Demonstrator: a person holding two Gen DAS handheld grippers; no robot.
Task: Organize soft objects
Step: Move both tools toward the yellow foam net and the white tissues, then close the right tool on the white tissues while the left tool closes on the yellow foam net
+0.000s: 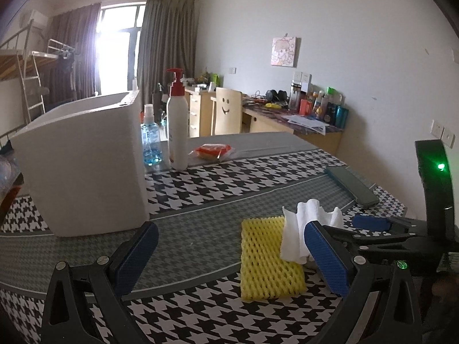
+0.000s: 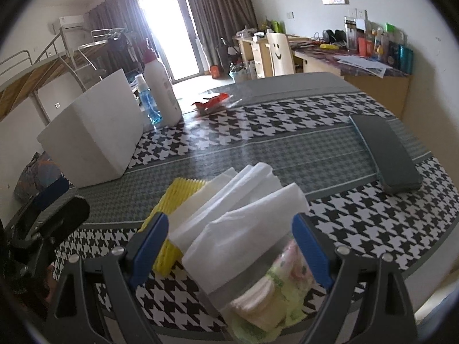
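A yellow foam net [image 1: 269, 261] lies flat on the houndstooth tablecloth, between my left gripper's [image 1: 232, 255] wide-apart fingers and ahead of them. That gripper is open and holds nothing. Crumpled white tissues [image 2: 243, 209] rest partly on the net [image 2: 172, 197] and on a clear packet of cotton pads [image 2: 269, 292]. My right gripper [image 2: 232, 238] is open, its blue pads standing either side of the tissues and the packet; I see no squeeze on them. In the left wrist view the tissues [image 1: 298, 229] stick up beside the right gripper's pad [image 1: 370, 223].
A large white foam box [image 1: 83, 166] stands at the left. Behind it are a white pump bottle [image 1: 178, 132], a blue spray bottle [image 1: 150, 140] and a red packet [image 1: 212, 150]. A dark grey case [image 2: 387, 154] lies at the right. The left gripper's body [image 2: 43, 218] is close on the left.
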